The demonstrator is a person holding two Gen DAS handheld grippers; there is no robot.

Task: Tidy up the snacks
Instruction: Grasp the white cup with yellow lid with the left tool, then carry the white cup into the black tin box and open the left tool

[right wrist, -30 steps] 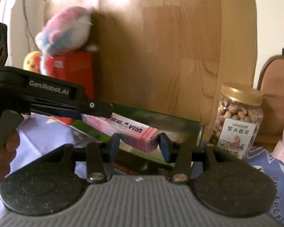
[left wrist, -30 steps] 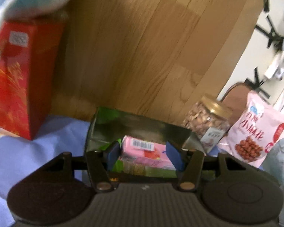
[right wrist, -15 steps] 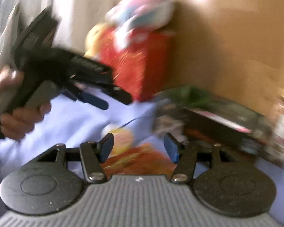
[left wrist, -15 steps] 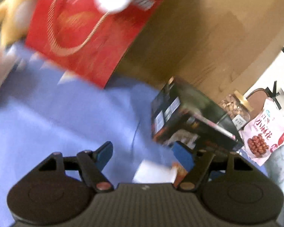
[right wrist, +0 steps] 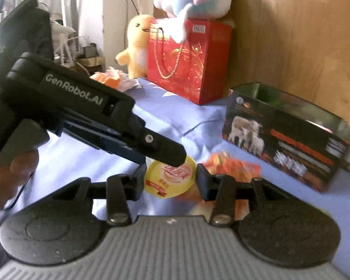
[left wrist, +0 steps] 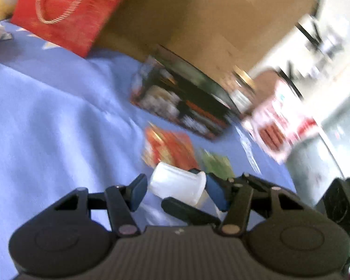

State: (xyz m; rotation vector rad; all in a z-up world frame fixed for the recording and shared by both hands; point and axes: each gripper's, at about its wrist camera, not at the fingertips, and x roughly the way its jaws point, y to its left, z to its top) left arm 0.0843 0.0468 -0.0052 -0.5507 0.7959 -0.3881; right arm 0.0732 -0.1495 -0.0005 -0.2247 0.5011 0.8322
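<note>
A small white cup with a yellow foil lid (right wrist: 169, 177) lies on its side on the blue cloth; its white body (left wrist: 178, 184) shows in the left wrist view. My left gripper (left wrist: 175, 194) is open with the cup between its blue pads, not pressed. My right gripper (right wrist: 169, 182) is open around the lid end. An orange-red snack packet (left wrist: 169, 148) lies just beyond; it also shows in the right wrist view (right wrist: 231, 166). The dark open box (right wrist: 284, 137) stands at the right by the wooden board.
A red gift bag (right wrist: 189, 60) with a plush on top and a yellow plush (right wrist: 137, 44) stand at the back. A nut jar (left wrist: 241, 91) and a pink peanut bag (left wrist: 280, 121) stand right of the box. A green packet (left wrist: 215, 164) lies near the cup.
Both grippers left the pink pack in the dark box, opened, and swung down and left to the cup lying on the blue cloth.
</note>
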